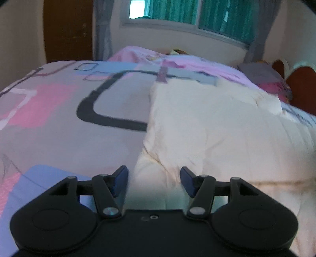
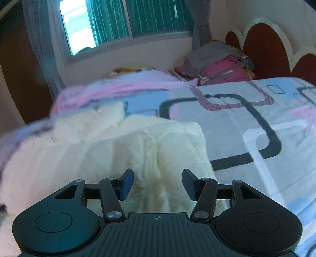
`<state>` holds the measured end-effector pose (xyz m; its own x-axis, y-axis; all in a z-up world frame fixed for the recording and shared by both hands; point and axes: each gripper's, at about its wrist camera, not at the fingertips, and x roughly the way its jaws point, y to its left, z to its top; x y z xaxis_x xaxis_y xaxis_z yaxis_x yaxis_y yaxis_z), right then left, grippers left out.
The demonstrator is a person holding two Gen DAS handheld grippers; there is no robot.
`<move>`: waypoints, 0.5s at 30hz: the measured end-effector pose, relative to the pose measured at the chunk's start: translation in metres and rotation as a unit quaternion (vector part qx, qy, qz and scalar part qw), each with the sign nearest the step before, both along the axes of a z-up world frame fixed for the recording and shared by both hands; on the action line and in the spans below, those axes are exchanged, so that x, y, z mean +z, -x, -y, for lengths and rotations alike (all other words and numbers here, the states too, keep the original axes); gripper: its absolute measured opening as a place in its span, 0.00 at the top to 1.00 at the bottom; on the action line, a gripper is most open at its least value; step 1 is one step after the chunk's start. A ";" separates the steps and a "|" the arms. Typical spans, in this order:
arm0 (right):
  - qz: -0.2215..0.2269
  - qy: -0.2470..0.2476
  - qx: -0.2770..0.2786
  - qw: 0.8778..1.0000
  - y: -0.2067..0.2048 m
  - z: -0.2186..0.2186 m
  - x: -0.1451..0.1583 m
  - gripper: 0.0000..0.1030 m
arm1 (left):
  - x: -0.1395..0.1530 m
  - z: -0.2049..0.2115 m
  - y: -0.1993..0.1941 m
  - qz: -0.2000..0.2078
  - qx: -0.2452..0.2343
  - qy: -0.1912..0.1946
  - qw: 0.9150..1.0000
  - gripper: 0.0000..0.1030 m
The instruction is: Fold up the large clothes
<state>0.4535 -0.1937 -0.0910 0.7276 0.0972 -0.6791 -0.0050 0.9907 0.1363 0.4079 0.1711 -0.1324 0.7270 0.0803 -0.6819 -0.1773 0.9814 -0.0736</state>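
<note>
A large cream-white garment (image 1: 217, 126) lies crumpled on the patterned bedspread (image 1: 59, 118). In the left wrist view it fills the right half, and its near left edge lies under my left gripper (image 1: 154, 180). That gripper is open, its blue pads apart over the cloth with nothing pinched. In the right wrist view the same cream garment (image 2: 122, 154) spreads across the left and centre, its right edge folded over. My right gripper (image 2: 158, 182) hovers over its near part, open, with the cloth loose below the pads.
The bed carries a pink, blue and grey sheet (image 2: 256, 128). A pink blanket (image 2: 118, 89) lies bunched at the far side. A stack of folded clothes (image 2: 221, 65) sits by the brown headboard (image 2: 266, 47). Behind are a window with green curtains (image 1: 187, 11) and a brown door (image 1: 67, 29).
</note>
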 end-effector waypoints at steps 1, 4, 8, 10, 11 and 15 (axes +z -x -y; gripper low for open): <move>0.013 -0.009 -0.001 1.000 0.001 0.003 0.005 0.54 | 0.007 0.001 0.001 0.019 -0.001 -0.002 1.000 0.46; 0.046 -0.024 0.020 0.998 -0.006 -0.002 0.020 0.54 | 0.026 0.005 -0.011 0.067 -0.024 0.013 0.997 0.43; 0.032 -0.006 0.060 0.998 -0.040 -0.027 0.016 0.54 | 0.031 0.027 -0.061 0.081 -0.085 0.011 0.993 0.30; -0.001 0.007 0.073 0.997 -0.062 -0.039 0.001 0.54 | 0.021 0.034 -0.088 0.061 -0.106 0.007 0.992 0.29; -0.013 0.011 0.075 0.997 -0.071 -0.043 -0.008 0.54 | 0.013 0.035 -0.099 0.052 -0.109 -0.001 0.993 0.28; -0.024 0.036 0.090 0.995 -0.082 -0.056 -0.036 0.54 | -0.013 0.027 -0.118 0.025 -0.100 -0.015 0.995 0.21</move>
<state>0.5354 -0.1380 -0.1267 0.6689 0.1721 -0.7231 -0.1784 0.9816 0.0685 0.5256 0.1440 -0.1452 0.7638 -0.0486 -0.6436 0.0239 0.9986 -0.0470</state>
